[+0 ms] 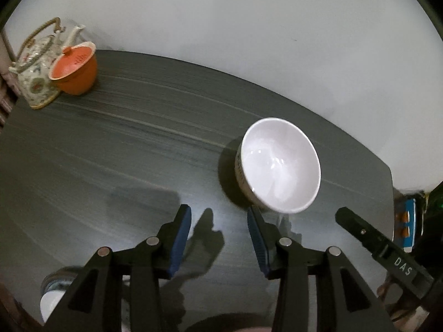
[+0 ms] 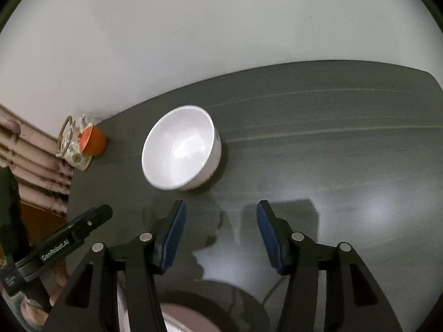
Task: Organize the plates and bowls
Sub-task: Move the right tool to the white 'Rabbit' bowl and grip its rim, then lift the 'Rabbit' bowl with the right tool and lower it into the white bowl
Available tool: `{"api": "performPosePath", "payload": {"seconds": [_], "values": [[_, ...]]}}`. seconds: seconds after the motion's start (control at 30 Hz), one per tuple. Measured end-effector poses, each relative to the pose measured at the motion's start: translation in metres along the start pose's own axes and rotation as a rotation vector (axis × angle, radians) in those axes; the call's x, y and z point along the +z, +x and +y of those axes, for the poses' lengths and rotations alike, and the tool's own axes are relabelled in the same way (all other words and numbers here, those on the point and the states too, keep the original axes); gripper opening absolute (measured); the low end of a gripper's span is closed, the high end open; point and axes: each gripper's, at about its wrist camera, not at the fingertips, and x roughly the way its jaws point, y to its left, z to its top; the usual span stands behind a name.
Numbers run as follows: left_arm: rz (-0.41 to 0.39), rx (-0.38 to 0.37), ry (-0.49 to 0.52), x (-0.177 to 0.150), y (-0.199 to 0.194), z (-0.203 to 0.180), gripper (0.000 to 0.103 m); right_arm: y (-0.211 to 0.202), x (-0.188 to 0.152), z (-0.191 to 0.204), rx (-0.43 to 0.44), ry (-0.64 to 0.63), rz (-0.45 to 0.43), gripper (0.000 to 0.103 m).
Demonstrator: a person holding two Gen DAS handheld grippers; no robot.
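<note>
A white bowl (image 1: 279,166) stands upright on the dark table (image 1: 138,152); it also shows in the right wrist view (image 2: 180,152). My left gripper (image 1: 218,218) is open and empty, its right finger just short of the bowl's near rim. My right gripper (image 2: 220,210) is open and empty, a little in front and to the right of the bowl. A plate rim (image 2: 180,318) shows at the bottom of the right wrist view, partly hidden by the gripper. A patterned bowl (image 1: 52,290) peeks out at the lower left of the left wrist view.
A floral teapot (image 1: 36,66) and an orange lidded cup (image 1: 76,69) stand at the table's far left corner, against a white wall (image 1: 249,27). The right gripper's finger (image 1: 373,243) appears at the left view's right edge. The table edge (image 1: 390,193) lies to the right.
</note>
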Motion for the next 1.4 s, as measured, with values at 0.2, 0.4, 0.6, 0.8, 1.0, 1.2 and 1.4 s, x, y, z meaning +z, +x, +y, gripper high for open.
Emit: {"api": "performPosePath", "payload": {"seconds": [0.2, 0.4, 0.6, 0.8, 1.0, 1.2, 1.4], "values": [[0.018, -0.004, -0.04, 0.027, 0.026, -0.002, 0.043, 0.024, 0.022, 0.002, 0.014, 0.015, 0.015, 0.05], [0.046, -0.021, -0.03, 0.036, 0.048, -0.01, 0.043, 0.051, 0.036, 0.001, -0.003, 0.028, 0.037, 0.049], [0.07, -0.004, -0.011, 0.033, 0.065, -0.011, 0.043, 0.07, 0.04, 0.002, -0.006, 0.029, 0.058, 0.046], [0.065, -0.015, 0.005, 0.032, 0.073, -0.017, 0.026, 0.084, 0.04, 0.003, -0.007, 0.037, 0.069, 0.035], [0.068, -0.017, 0.018, 0.028, 0.071, -0.025, 0.014, 0.089, 0.037, 0.001, 0.024, 0.053, 0.082, 0.02], [0.088, 0.001, 0.03, 0.015, 0.062, -0.03, 0.014, 0.087, 0.031, 0.004, 0.021, 0.048, 0.084, 0.02], [0.068, 0.002, 0.046, 0.0, 0.041, -0.044, 0.014, 0.078, 0.023, 0.014, 0.016, 0.039, 0.076, 0.02]]}}
